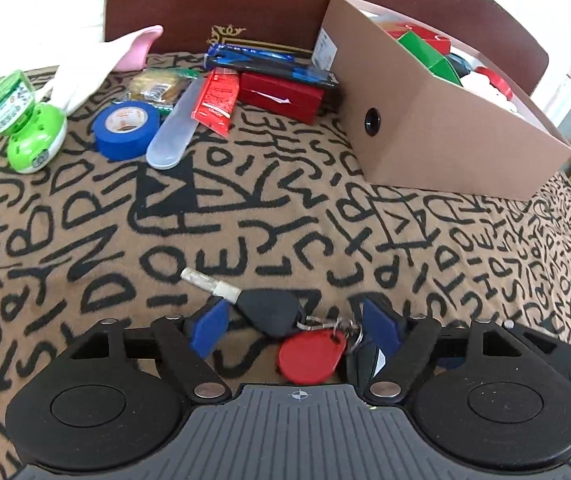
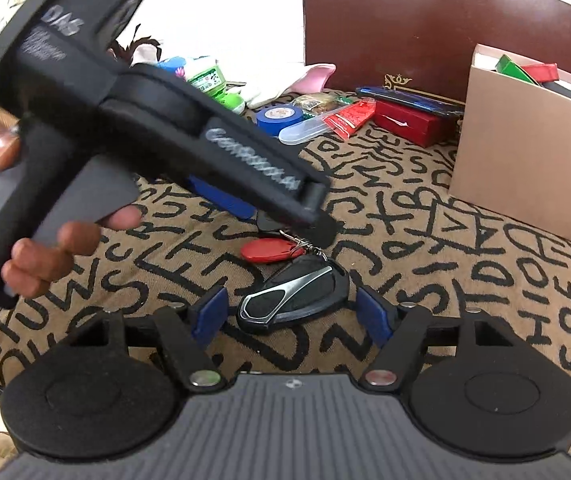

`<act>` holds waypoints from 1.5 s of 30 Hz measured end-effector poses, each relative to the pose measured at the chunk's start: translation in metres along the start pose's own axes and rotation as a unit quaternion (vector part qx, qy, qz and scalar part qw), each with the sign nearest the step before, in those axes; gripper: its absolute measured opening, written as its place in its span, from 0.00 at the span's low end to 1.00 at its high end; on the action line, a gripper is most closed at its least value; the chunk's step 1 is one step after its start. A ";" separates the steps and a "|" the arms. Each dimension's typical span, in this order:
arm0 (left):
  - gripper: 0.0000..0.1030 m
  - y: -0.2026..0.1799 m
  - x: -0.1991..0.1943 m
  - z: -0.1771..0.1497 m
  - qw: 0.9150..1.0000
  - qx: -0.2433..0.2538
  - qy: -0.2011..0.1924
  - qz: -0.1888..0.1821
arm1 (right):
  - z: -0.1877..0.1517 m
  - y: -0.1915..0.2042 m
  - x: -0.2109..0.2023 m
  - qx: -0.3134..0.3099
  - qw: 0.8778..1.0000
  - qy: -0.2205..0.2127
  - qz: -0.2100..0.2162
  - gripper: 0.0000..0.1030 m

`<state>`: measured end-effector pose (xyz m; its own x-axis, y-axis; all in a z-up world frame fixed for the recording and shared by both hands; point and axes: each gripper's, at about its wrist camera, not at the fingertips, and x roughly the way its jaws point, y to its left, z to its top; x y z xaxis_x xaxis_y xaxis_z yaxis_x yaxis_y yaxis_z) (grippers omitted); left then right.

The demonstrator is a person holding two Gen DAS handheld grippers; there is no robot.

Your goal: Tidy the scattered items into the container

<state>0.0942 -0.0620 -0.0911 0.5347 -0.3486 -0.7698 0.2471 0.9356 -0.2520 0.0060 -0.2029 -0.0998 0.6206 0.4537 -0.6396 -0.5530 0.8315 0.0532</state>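
Keys (image 1: 273, 312) lie on the lettered cloth (image 1: 245, 220) near its front edge, one bunch with a red tag (image 1: 311, 354) and a remote fob (image 2: 293, 300). Left gripper (image 1: 295, 320) straddles the key head, jaws wide, gripping nothing; right gripper (image 2: 291, 312) straddles the fob, likewise spread and empty, probably both lining up a pick. One box (image 1: 445, 140) stands toward the back right corner; one tape roll (image 1: 127, 128) waits near the back edge.
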 end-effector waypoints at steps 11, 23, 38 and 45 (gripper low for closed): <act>0.33 -0.017 0.013 0.010 0.999 0.041 0.000 0.035 | 0.002 0.003 0.002 0.001 1.000 -0.001 -0.007 0.64; 0.28 -0.021 0.008 0.005 0.998 0.057 0.003 0.033 | 0.001 0.001 -0.001 0.005 1.000 0.006 -0.007 0.63; 0.27 -0.041 -0.035 0.025 0.998 0.049 -0.038 -0.014 | 0.022 -0.009 -0.040 0.008 0.998 -0.048 -0.030 0.63; 0.28 -0.066 -0.058 0.054 0.995 0.069 -0.073 -0.029 | 0.044 -0.024 -0.064 -0.005 0.995 -0.091 -0.048 0.63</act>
<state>0.0910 -0.1069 0.0018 0.6255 -0.4158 -0.6602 0.3837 0.9007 -0.2037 0.0038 -0.2379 -0.0260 0.7602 0.4239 -0.4924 -0.4914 0.8709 -0.0089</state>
